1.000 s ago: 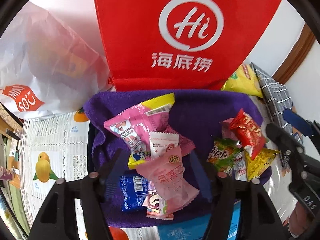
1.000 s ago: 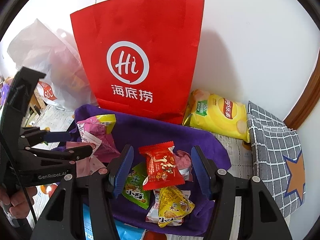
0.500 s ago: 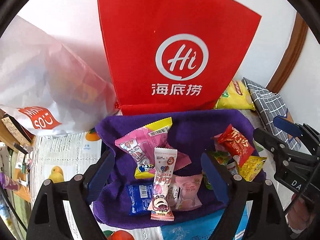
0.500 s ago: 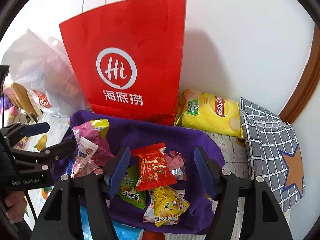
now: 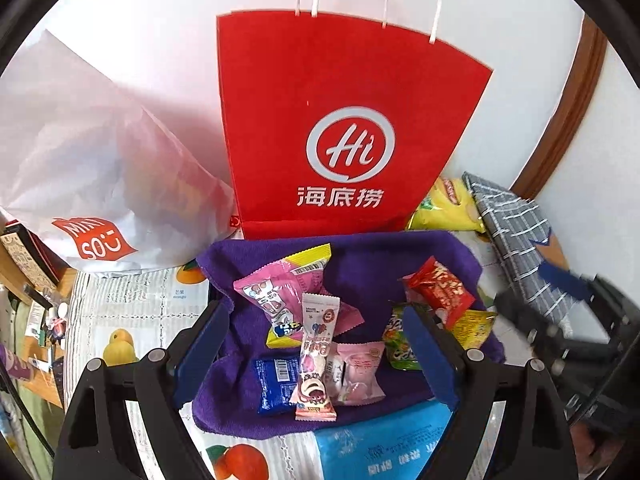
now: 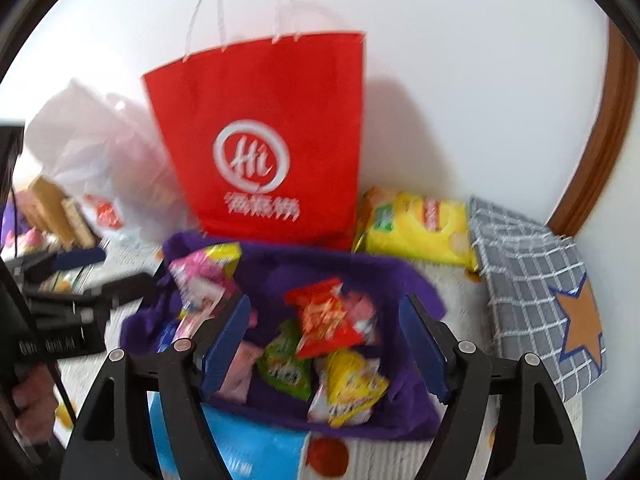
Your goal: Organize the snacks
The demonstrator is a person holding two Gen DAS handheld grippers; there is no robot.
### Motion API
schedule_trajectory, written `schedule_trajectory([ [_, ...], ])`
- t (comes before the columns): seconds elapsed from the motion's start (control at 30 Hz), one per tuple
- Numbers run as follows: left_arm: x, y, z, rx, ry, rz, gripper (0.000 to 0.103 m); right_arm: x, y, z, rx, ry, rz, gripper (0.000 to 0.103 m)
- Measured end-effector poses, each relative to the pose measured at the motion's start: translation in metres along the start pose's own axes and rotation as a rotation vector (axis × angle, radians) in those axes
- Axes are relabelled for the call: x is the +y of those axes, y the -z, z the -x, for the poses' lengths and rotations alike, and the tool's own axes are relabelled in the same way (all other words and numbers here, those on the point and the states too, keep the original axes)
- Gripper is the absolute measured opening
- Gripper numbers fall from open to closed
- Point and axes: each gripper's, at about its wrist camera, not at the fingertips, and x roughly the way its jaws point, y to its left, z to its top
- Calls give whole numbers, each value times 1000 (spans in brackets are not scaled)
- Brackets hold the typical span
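Ahead of my jaws I see a plain white wall (image 5: 160, 32), evenly lit by soft daylight. To the right of the jaws a brown wooden trim (image 6: 608, 152) runs up the wall. Below the jaws lies a table cover (image 5: 120, 320) printed with fruit pictures. Far left, wooden furniture (image 5: 24, 264) is hard to read.

The left gripper (image 5: 320, 344) hangs above a purple cloth (image 5: 372, 264), jaws spread wide with nothing between them. Small snack packets (image 5: 316, 344) lie on the cloth. A red paper bag (image 5: 344, 136) stands upright behind it.
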Motion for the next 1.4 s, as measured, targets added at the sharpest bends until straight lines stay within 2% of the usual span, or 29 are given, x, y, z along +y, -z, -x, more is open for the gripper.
schedule_trajectory([
  [0.2, -4, 8, 29, -28, 27, -3, 88, -1, 16, 45, -15, 17, -29, 77],
  [0.53, -20, 60, 92, -100, 23, -52, 89, 25, 62, 124, -149, 77, -3, 102],
  [0.67, -19, 80, 113, -118, 33, -32, 90, 24, 76, 142, -161, 99, -30, 103],
  [0.83, -21, 107, 139, -155, 40, -7, 90, 18, 99, 160, -149, 15, -75, 103],
  [1.03, -31, 137, 171, -219, -10, -9, 90, 23, 128, 189, -194, 94, -79, 103],
  [1.4, -58, 186, 208, -270, -52, -33, 97, 15, 177, 234, -228, 74, -113, 103],
])
